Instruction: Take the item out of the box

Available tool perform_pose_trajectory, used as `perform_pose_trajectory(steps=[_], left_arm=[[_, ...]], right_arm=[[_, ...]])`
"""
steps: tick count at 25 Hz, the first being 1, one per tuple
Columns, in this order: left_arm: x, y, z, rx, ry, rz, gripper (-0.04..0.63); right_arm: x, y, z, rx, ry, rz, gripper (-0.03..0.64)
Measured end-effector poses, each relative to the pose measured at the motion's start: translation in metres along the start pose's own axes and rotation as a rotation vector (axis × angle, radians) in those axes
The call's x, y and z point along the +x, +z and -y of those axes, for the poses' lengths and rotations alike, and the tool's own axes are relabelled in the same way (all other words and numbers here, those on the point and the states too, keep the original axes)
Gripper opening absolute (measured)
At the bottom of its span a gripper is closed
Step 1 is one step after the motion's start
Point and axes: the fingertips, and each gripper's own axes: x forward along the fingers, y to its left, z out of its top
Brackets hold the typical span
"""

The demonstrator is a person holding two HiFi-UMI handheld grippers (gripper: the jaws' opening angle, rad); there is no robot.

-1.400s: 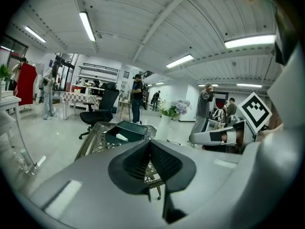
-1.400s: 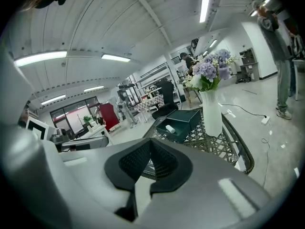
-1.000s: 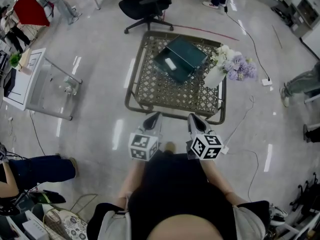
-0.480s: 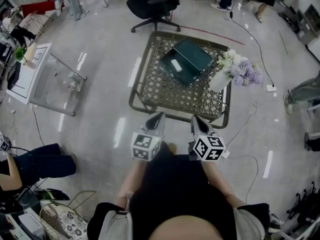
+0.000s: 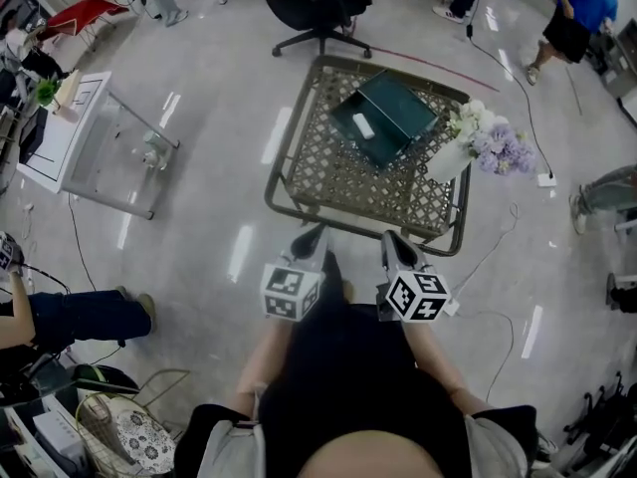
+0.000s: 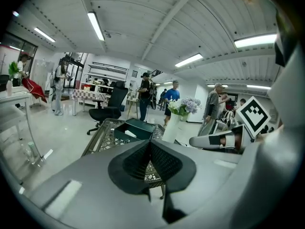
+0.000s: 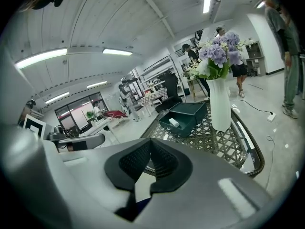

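Both grippers hang low in front of the person, short of the counter (image 5: 338,182), and neither touches a thing. Left gripper (image 5: 310,235): jaws together, nothing between them. Right gripper (image 5: 390,239): same story, jaws pressed together and empty. The two sit side by side, near each other, both aimed at the counter's near edge, over the bare floor (image 5: 199,197).

On the lattice counter the dark green box (image 5: 386,118) lies toward the far side, lid open, turned at an angle to the counter's edges. Inside it is the item (image 5: 364,125), a small white roll, lying in the box's tray, untouched. Just right of the box stands a white vase (image 5: 450,159) of purple and white flowers, close to the box's corner; whether they touch cannot be told. Beyond the counter is a black chair (image 5: 320,3). Box and item are well apart from both grippers.
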Motion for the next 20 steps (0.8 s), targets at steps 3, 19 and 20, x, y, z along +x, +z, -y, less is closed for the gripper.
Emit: perform_pose_trajectory(steps=[3,19,20], left_arm=[[0.001,0.002,-0.006,-0.007,0.006,0.006,0.008],[0.044,0.015,-0.044,-0.035,-0.019,-0.039,0.008],[0.049,0.015,-0.046,-0.035,-0.024,-0.046,0.008]], right_arm=[[0.007,0.001,-0.004,-0.006,0.005,-0.006,0.002],[0.055,0.028,0.005,0.007,-0.028,-0.032,0.002],[0.059,0.031,0.007,0.009,-0.031,-0.034,0.002]])
